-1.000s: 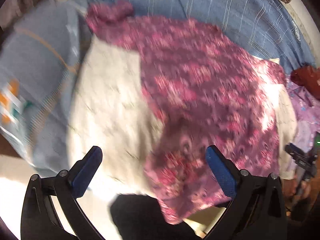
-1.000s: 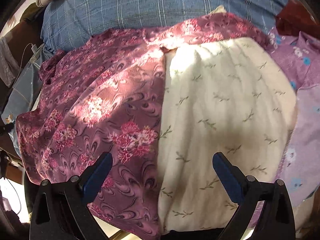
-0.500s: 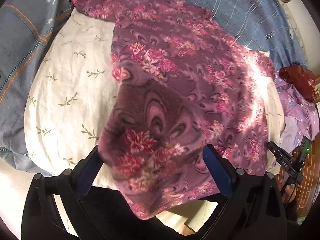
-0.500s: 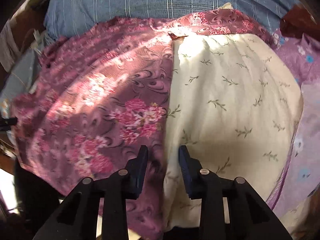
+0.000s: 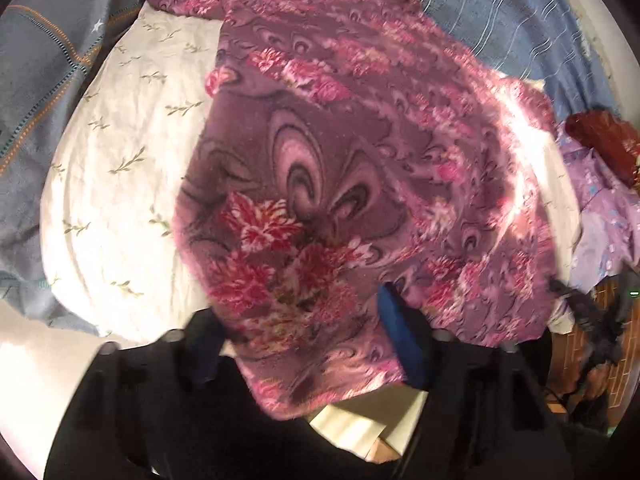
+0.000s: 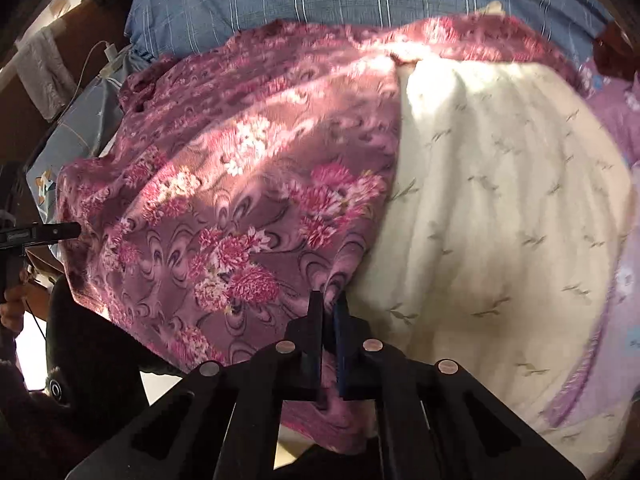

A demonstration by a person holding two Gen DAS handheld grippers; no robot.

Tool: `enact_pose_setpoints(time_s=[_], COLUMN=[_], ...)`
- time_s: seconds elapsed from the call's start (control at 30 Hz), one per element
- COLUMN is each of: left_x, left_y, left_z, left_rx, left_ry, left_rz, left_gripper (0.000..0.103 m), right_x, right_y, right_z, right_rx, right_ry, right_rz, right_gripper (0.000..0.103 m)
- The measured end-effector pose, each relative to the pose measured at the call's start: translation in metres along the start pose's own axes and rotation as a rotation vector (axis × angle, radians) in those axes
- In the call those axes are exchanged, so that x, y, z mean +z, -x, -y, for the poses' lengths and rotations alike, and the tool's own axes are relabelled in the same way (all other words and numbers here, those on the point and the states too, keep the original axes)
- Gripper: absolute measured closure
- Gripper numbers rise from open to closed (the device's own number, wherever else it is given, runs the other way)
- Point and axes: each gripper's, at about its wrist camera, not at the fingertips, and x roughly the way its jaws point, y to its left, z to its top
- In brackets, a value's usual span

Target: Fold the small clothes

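Item: floral purple garment (image 6: 224, 208), spread over cream leaf-print cloth (image 6: 500, 216).
Right gripper (image 6: 329, 308): jaws, agape a second ago, now clenched on the garment's near hem.
Left gripper (image 5: 304, 344): jaws half-narrowed, garment's near corner between them, not yet pinched.
Reading: fold lift imminent.

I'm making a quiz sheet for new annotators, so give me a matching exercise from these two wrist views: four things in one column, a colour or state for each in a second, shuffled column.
Things:
1. right tool
2. left tool
3. floral garment
4. sheet with sprig print

Colour or state:
A. cream, lying under the garment
B. closed, pinching the garment's near edge
C. purple with pink flowers
D. fingers apart, cloth draped between them

Pairs: 1-B, 2-D, 3-C, 4-A
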Motion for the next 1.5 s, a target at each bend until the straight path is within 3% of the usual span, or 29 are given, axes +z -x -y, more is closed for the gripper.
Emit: enact_pose_setpoints(time_s=[0.1,0.17,0.27,0.37,0.43,0.6,0.7,0.8,0.83,0.93,0.97,1.03,1.07,1.1,1.2,1.27,1.3,1.37,1.5], left_x=[-0.005,-0.011,-0.013,-0.004,0.004,0.0,-0.013,-0.019,-0.022,-0.036,-0.04,-0.047,-0.048,-0.052,-0.048,-0.034,-0.021,0.005,0.059], left_y=[-0.001,-0.001,0.016,0.039,0.04,0.011,0.002,-0.012,-0.014,-0.015,-0.013,-0.013,-0.015,-0.015,0.004,0.027,0.037,0.042,0.022], left_z=[-0.003,-0.012,-0.031,-0.046,-0.047,-0.034,-0.028,-0.032,-0.033,-0.027,-0.024,-0.015,-0.01,-0.008,-0.017,-0.024,-0.028,-0.033,-0.026], left_rx=[0.018,-0.001,-0.015,-0.059,-0.069,-0.105,-0.075,-0.162,-0.188,-0.232,-0.215,-0.18,-0.15,-0.107,-0.086,-0.018,0.008,0.024,0.004], left_ry=[-0.003,0.018,0.044,0.071,0.072,0.033,0.004,0.042,0.052,0.032,0.018,-0.015,-0.033,-0.047,-0.048,-0.058,-0.06,-0.023,0.002], left_rz=[-0.001,-0.024,0.0,0.059,0.065,-0.042,-0.067,-0.14,-0.156,-0.154,-0.138,-0.14,-0.157,-0.181,-0.171,-0.093,-0.046,0.006,0.023], left_gripper=[0.043,0.043,0.043,0.04,0.033,0.033,0.033,0.033,0.033,0.033,0.035,0.058,0.075,0.079,0.079,0.07,0.053,0.035,0.035], right_x=[0.001,-0.003,-0.011,-0.008,-0.001,0.011,0.015,0.03,0.032,0.046,0.051,0.058,0.062,0.067,0.083,0.095,0.105,0.125,0.163], right_y=[0.026,0.021,0.005,0.009,0.022,0.041,0.043,0.037,0.035,0.013,0.0,-0.016,-0.019,-0.02,-0.016,-0.014,-0.016,-0.026,-0.06], right_z=[0.038,0.065,0.084,0.075,0.073,0.071,0.064,0.071,0.073,0.073,0.071,0.068,0.066,0.063,0.059,0.059,0.061,0.065,0.064], right_rx=[-0.044,-0.092,-0.017,-0.038,-0.02,0.027,0.016,0.01,0.015,-0.001,0.0,0.001,0.008,0.021,0.037,0.028,0.026,0.05,0.011], right_ry=[-0.077,-0.148,-0.258,-0.219,-0.222,-0.252,-0.215,-0.232,-0.235,-0.227,-0.223,-0.223,-0.223,-0.226,-0.221,-0.21,-0.211,-0.227,-0.237], right_rz=[0.043,0.024,-0.039,-0.037,0.015,0.08,0.09,0.082,0.081,0.059,0.042,0.016,0.015,0.025,0.059,0.077,0.089,0.092,0.079], right_gripper=[0.099,0.099,0.096,0.086,0.069,0.066,0.066,0.064,0.059,0.053,0.053,0.053,0.053,0.053,0.053,0.05,0.047,0.044,0.045])
